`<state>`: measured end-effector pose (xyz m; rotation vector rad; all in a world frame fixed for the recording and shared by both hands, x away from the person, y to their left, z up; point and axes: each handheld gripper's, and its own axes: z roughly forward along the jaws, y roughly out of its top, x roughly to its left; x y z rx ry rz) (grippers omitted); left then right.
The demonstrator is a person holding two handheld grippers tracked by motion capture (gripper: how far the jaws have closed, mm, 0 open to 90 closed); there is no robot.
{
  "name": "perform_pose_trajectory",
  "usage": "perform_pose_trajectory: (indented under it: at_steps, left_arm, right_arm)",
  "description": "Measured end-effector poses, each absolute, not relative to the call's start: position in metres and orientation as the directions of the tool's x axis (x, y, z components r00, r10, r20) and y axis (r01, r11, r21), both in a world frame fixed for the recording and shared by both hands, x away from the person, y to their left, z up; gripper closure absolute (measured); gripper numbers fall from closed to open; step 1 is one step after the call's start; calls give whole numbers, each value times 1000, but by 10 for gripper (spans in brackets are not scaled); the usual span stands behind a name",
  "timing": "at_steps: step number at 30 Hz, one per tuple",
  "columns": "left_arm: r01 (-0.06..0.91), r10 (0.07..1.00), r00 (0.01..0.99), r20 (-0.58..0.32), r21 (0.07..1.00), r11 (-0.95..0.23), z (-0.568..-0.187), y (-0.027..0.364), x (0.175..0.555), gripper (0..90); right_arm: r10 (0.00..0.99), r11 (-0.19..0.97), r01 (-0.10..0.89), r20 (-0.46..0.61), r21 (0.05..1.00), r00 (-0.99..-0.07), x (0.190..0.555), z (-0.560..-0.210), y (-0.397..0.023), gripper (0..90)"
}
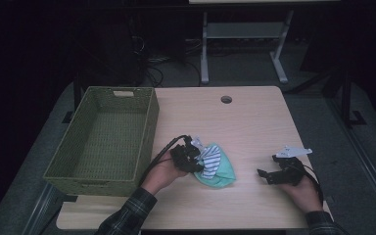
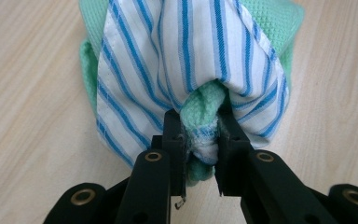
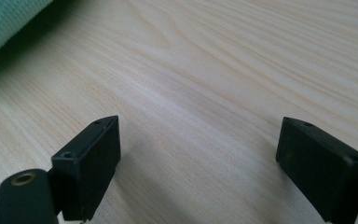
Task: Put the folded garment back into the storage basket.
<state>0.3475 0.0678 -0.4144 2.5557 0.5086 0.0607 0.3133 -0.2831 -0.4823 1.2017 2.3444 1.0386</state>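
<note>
Striped white-and-blue cloth (image 2: 186,60) bunched up with a mint green knit cloth (image 2: 270,23), that's what's being handled. The left gripper (image 2: 200,135) has its jaws pinched tight on a fold of both fabrics, green poking out between the pads with the striped stuff draped over it. From the high view the bundle sits on the near middle of the table, just right of the left gripper (image 1: 188,156) and the hand holding it

The right gripper (image 1: 274,174) is well apart from the cloth, over by the table's right edge, jaws spread wide with nothing between them. In the right gripper view it's just bare wood under the jaws, with a corner of the green cloth (image 3: 9,23) at the top left

Surface is a light wood-grain table (image 1: 245,122) with a round cable hole (image 1: 226,99) near the far edge. A green woven basket (image 1: 152,117) stands on the left side, near the left hand, and its near corner hangs past the table's front edge. Nothing sits between the bundle and the basket besides the gripper's cable

Room's really dark. Behind the table you can make out grey floor, a tangle of cables (image 1: 152,68) and the pale legs of another desk (image 1: 245,44), the rest is black. Plaid sleeves (image 1: 127,215) come in from the bottom, cut off by the frame. Can't tell how much of the green cloth is tucked under the striped one
</note>
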Motion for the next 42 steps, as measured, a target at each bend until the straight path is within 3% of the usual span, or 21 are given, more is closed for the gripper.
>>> perform_pose_trajectory:
  at_steps: [22,29,42]
  left_arm:
    - [337,366,928,-64,564,-754,-350,80,353,761]
    - [349,387,920,-59,570,-743,-329,97,358,761]
    - [374,441,897,-31,583,-721,-293,134,364,760]
  right_arm:
    - [799,393,570,39,722,-600,313,-483,-282,120]
    - [812,386,591,43,708,-582,315,-483,-281,30]
    - [811,391,589,37,707,-583,316,-484,-281,28]
